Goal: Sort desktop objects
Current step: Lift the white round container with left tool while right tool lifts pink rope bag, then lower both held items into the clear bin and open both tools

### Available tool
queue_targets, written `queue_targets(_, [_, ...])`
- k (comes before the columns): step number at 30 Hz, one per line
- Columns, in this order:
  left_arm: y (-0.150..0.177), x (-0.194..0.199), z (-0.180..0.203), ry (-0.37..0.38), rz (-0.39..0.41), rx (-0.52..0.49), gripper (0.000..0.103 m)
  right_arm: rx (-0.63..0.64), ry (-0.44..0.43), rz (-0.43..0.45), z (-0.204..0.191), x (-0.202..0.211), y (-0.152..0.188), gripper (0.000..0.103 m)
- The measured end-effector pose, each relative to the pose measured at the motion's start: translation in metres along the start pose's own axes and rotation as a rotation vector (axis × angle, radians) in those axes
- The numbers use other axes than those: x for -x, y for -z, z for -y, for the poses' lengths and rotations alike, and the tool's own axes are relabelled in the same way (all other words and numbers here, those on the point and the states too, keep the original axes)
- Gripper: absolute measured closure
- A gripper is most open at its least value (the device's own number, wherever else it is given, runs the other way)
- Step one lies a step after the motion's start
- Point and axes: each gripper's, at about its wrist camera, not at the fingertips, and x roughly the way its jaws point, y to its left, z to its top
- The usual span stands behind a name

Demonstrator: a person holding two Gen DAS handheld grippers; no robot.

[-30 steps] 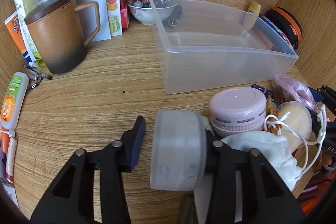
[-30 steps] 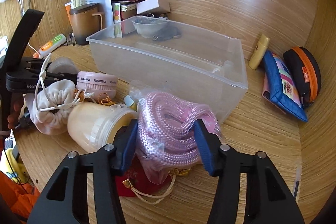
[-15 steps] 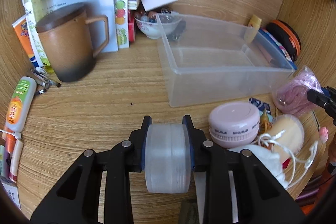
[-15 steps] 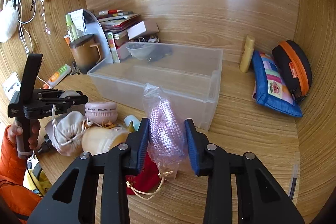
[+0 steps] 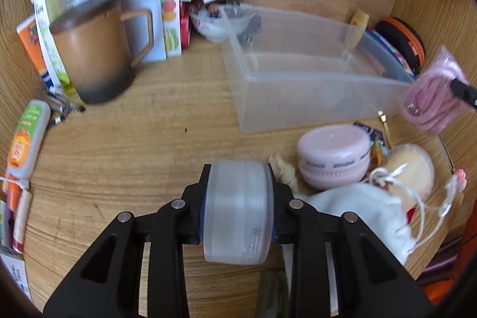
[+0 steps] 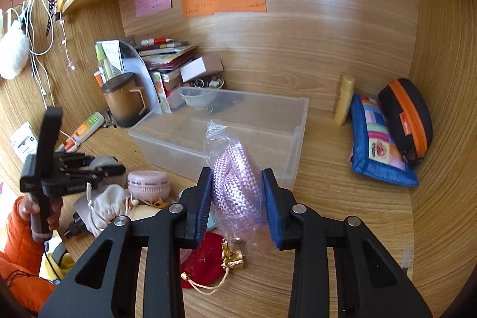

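Left tool (image 5: 238, 209) is clamping a frosted round jar (image 5: 238, 210) by its flat ends, so I am holding it on its side above the desk (image 5: 134, 157), near the front edge. Right tool (image 6: 237, 206) is squeezing a clear bag of pink braided rope (image 6: 235, 184), and I am carrying it raised in front of the clear plastic bin (image 6: 226, 127); from the left wrist view that same bag (image 5: 432, 97) is hanging at the bin's right end.

I am seeing the bin (image 5: 313, 79) standing open on the desk just beyond both loads. Just to the right of the jar, a pink round case (image 5: 334, 157) is sitting on the desk, touching a white drawstring pouch (image 5: 357, 210) and a cream-coloured jar (image 5: 411, 169). A red pouch with gold cord (image 6: 202, 267) is lying under the right tool.

Farther off I am watching a brown mug (image 5: 95, 58) at the back left beside papers and boxes, a small bowl (image 5: 217, 26) behind the bin's corner, and a blue patchwork pouch (image 6: 378, 145) leaning by a black and orange case (image 6: 405, 115) on the right
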Motion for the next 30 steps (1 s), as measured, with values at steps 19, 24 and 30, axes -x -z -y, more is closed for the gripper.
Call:
queue_targets(19, [-0.037,0.039,-0.001,-0.025,0.119,-0.023,0.074,0.043,-0.01,0.086,-0.008,0.021,-0.041,0.075])
queue_targets(24, [-0.059,0.051,0.009,-0.008,0.155,-0.056,0.074,0.051,-0.017,0.102,-0.008,0.019,-0.053,0.075])
queue_targets(30, [-0.084,0.053,0.018,0.024,0.173,-0.087,0.074,0.061,-0.025,0.127,-0.006,0.015,-0.071,0.075])
